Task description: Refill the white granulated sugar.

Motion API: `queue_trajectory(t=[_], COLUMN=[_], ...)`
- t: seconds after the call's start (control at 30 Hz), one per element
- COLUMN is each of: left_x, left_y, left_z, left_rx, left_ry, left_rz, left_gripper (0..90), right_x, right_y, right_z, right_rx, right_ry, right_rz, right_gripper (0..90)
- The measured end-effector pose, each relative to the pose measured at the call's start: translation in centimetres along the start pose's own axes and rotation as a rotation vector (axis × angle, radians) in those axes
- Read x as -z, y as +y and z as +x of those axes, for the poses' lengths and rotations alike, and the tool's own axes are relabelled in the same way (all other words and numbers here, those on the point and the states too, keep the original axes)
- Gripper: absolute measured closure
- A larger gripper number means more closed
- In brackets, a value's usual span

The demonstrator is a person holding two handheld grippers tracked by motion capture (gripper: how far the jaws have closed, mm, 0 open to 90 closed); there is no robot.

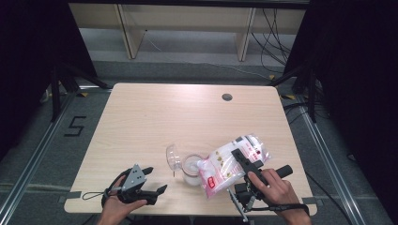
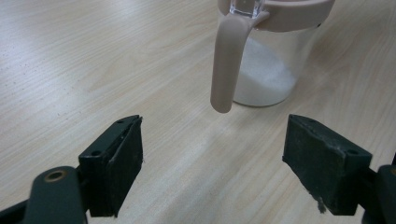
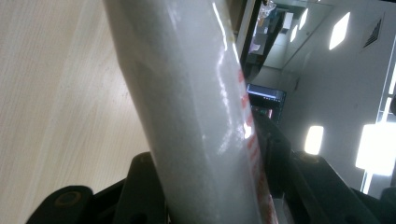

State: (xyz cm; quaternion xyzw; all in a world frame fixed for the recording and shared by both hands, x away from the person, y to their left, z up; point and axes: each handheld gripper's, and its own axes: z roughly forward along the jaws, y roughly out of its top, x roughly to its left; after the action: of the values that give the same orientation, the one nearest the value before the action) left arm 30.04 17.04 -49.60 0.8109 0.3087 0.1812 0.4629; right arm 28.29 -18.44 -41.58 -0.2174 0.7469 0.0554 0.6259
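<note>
The right claw [image 1: 240, 157] is clamped on a clear plastic bag [image 1: 230, 164] of white grains, its jaws pressing the bag from both sides, as the right gripper view shows close up. The bag is tilted, its lower corner at the mouth of a clear jar [image 1: 191, 169] standing near the front of the worktop [image 1: 155, 117]. The bag carries red print and a red label, too small and blurred to read. The jar has a pale pink rim and handle [image 2: 227, 60], a layer of white grains in its bottom, and its clear lid [image 1: 173, 157] hinged open to the left. The left claw [image 1: 155, 180] stands wide open with nothing between its jaws, near the jar's handle but apart from it.
</note>
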Motion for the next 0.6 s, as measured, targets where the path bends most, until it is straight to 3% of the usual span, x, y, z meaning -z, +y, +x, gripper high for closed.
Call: queue_trajectory(t=[0.03, 0.13, 0.17, 0.23, 0.3, 0.33, 0.37, 0.43, 0.5, 0.6], left_x=[0.01, 0.01, 0.01, 0.02, -0.03, -0.05, -0.06, -0.01, -0.05, -0.05], left_y=[0.00, -0.02, -0.02, 0.00, -0.01, -0.04, -0.04, 0.03, -0.04, -0.06], left_z=[0.02, -0.01, 0.00, 0.00, -0.09, -0.21, -0.23, -0.06, -0.22, -0.23], left_rx=[-0.001, 0.002, 0.001, 0.000, 0.015, 0.029, 0.025, -0.006, 0.028, 0.028], left_ry=[0.000, 0.001, 0.001, 0.001, 0.001, 0.004, 0.005, 0.006, 0.001, 0.006], left_rz=[0.000, -0.002, -0.002, -0.001, 0.001, 0.004, 0.003, 0.005, -0.001, 0.004], left_gripper=[19.6, 19.6, 19.6, 19.7, 19.6, 19.6, 19.6, 19.6, 19.6, 19.6], right_x=[0.01, 0.23, 0.18, 0.02, 0.20, 0.23, 0.14, 0.17, 0.15, 0.15], right_y=[-0.04, -0.17, -0.22, -0.21, -0.21, -0.19, -0.13, -0.12, -0.13, -0.16], right_z=[-0.07, 0.37, 0.47, -0.04, 0.46, 0.42, 0.00, 0.23, 0.22, 0.13], right_rx=[0.007, -0.052, -0.058, 0.004, -0.061, -0.058, -0.008, -0.033, -0.031, -0.021], right_ry=[-0.002, 0.019, 0.007, -0.013, 0.008, 0.013, 0.013, 0.016, 0.017, 0.016], right_rz=[0.000, 0.035, 0.026, -0.004, 0.027, 0.027, 0.014, 0.021, 0.022, 0.018], right_gripper=[63.1, 63.1, 63.2, 63.2, 63.2, 63.2, 63.3, 63.3, 63.3, 63.4])
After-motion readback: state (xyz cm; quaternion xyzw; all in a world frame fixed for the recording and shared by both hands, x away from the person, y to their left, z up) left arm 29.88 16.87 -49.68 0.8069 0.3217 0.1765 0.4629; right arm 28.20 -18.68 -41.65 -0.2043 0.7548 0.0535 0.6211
